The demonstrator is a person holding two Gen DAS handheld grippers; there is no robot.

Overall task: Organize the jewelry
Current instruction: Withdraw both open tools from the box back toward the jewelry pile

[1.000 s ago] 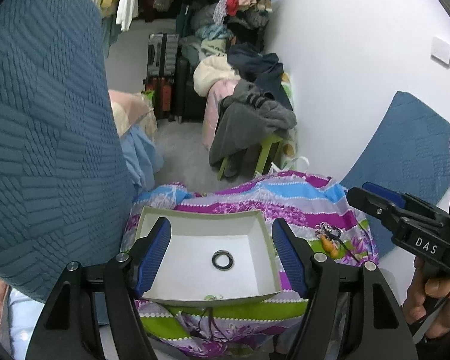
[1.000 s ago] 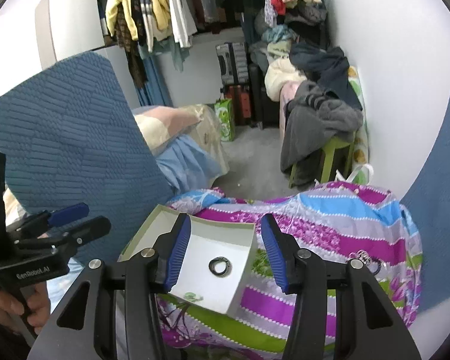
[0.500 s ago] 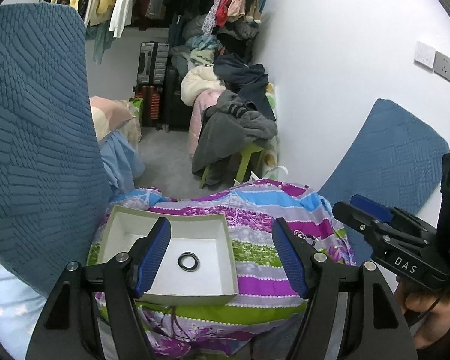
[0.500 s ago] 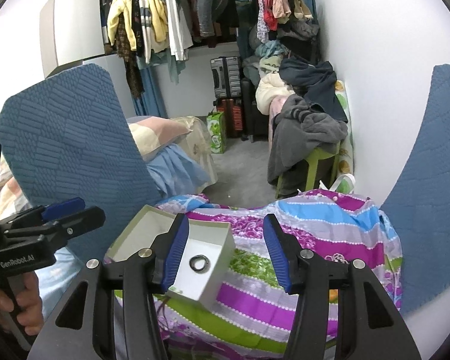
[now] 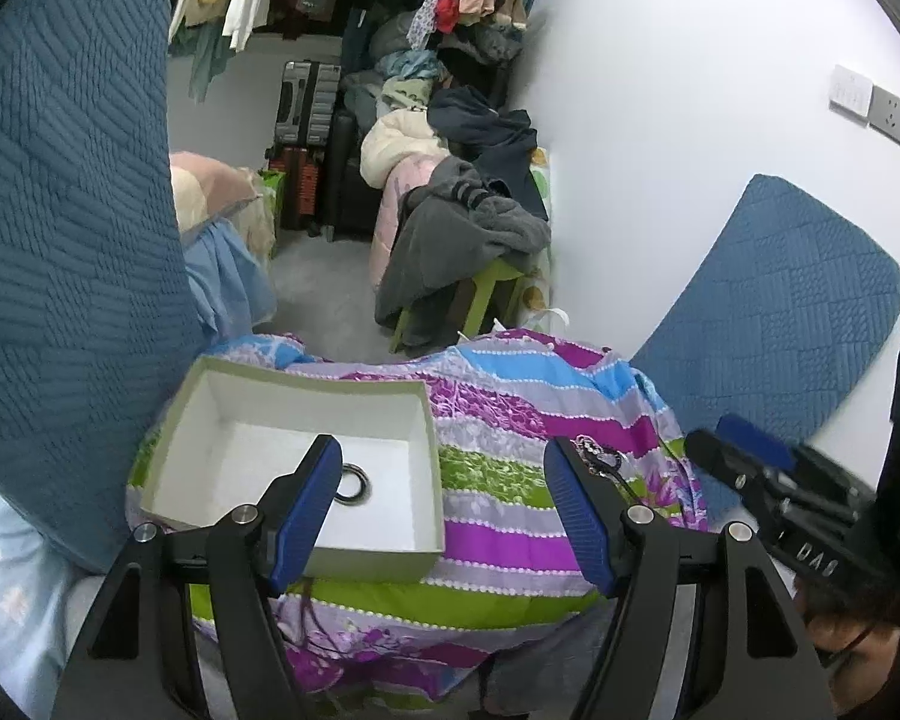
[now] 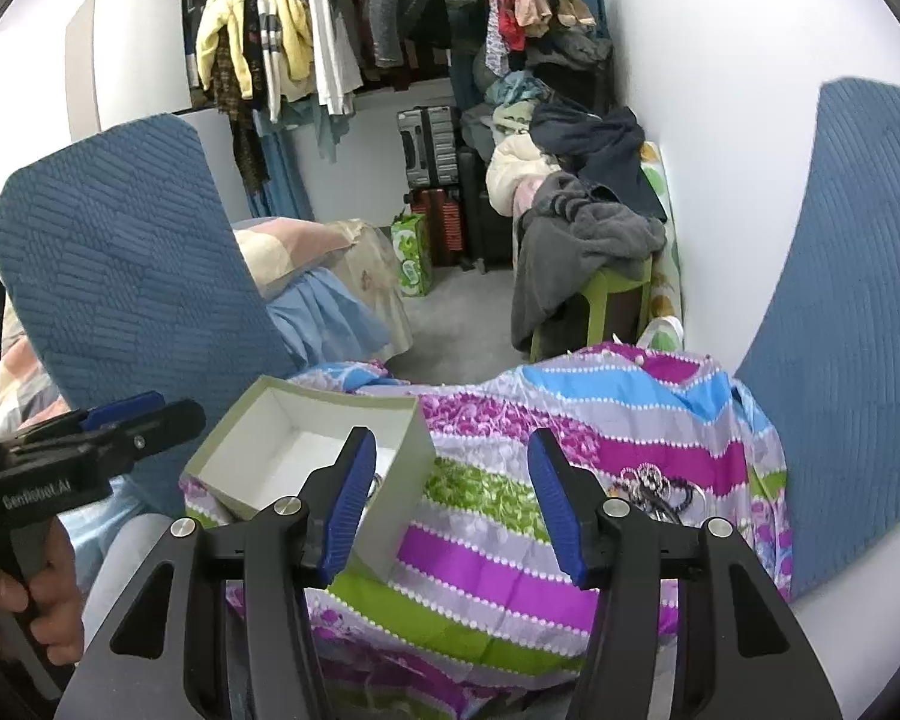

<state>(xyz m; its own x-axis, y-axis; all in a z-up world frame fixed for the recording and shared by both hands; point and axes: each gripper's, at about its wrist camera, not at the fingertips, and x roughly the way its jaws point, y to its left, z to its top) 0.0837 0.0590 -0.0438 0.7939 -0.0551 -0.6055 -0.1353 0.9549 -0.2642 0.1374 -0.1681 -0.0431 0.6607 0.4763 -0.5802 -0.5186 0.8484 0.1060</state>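
The jewelry is split between two spots on the striped cloth (image 5: pixel 510 420) draped over my work surface, so I take stock from the biggest thing down; the white box (image 5: pixel 228 420) sits open on the cloth's left part, and the dark ring (image 5: pixel 354 477) already lies flat on its floor, partly hidden behind my left finger; the tangled piece (image 6: pixel 654 483), a dark cord with a sparkly flower-like ornament, lies on the cloth well to the right of the box, just beyond my right gripper (image 6: pixel 450 504); both that and my left gripper (image 5: pixel 444 495) hang wide open and empty above the cloth. I judge the tangled piece is next; I should bring the right gripper over it, lower until the pads straddle the ornament and not the loose cord, close gently, lift straight so nothing snags the fabric, then carry it over the box wall.
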